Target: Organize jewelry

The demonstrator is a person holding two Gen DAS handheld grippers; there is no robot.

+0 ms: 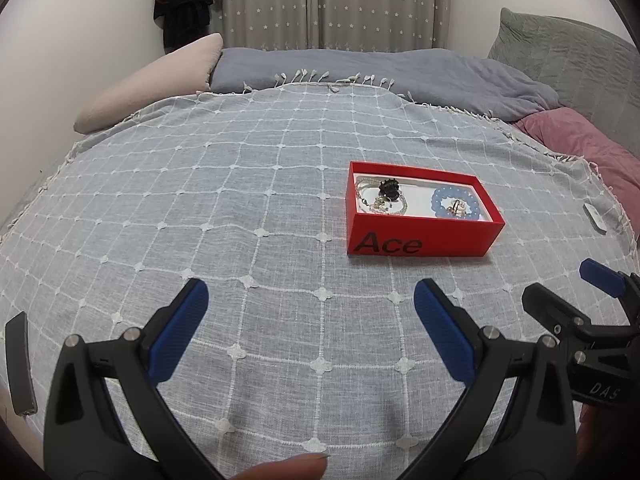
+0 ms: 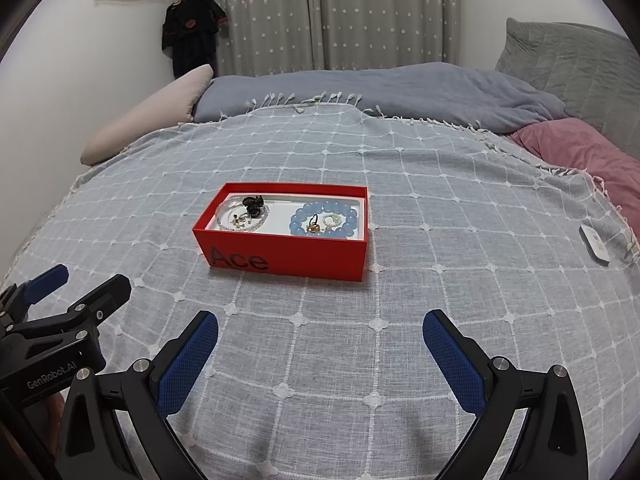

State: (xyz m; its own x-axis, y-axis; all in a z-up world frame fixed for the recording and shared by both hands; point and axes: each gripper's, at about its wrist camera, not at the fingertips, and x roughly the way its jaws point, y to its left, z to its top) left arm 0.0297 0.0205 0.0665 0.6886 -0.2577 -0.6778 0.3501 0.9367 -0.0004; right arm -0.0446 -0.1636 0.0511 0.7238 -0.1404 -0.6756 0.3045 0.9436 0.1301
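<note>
Here, a red box [image 2: 286,236] with the word "Ace" on its side is set on a bed that is covered by a grey blanket [image 2: 400,320] with a white grid sewn on it. The box is open at the top, and its white inside is filled with jewelry. At the left end of the box, a thin pale bead chain [image 2: 240,220] is laid in a loop, and a small black piece [image 2: 253,204] is placed on top of it. At the right end, a ring of big blue beads [image 2: 326,220] is seen, with a small gold piece [image 2: 313,225] and a little white bead ring [image 2: 331,220] inside it. The left tool [image 1: 310,300] is held low over the blanket, near the box and in front of it, and its blue pads are spread wide with nothing between them. The right tool [image 2: 320,326] is held just beside it, also in front of the box, and it is spread wide and empty too. A fingertip [image 1: 288,468] is seen at the bottom edge of the left view. A small white and dark thing [image 2: 595,246] is left on the blanket far off to the right. Behind the blanket, a blue-grey quilt [image 2: 400,88], a pink cover [image 2: 580,148], a grey pillow [image 2: 572,64] and a pale pillow [image 2: 152,116] are seen, with starry curtains [image 2: 340,12] at the back.
</note>
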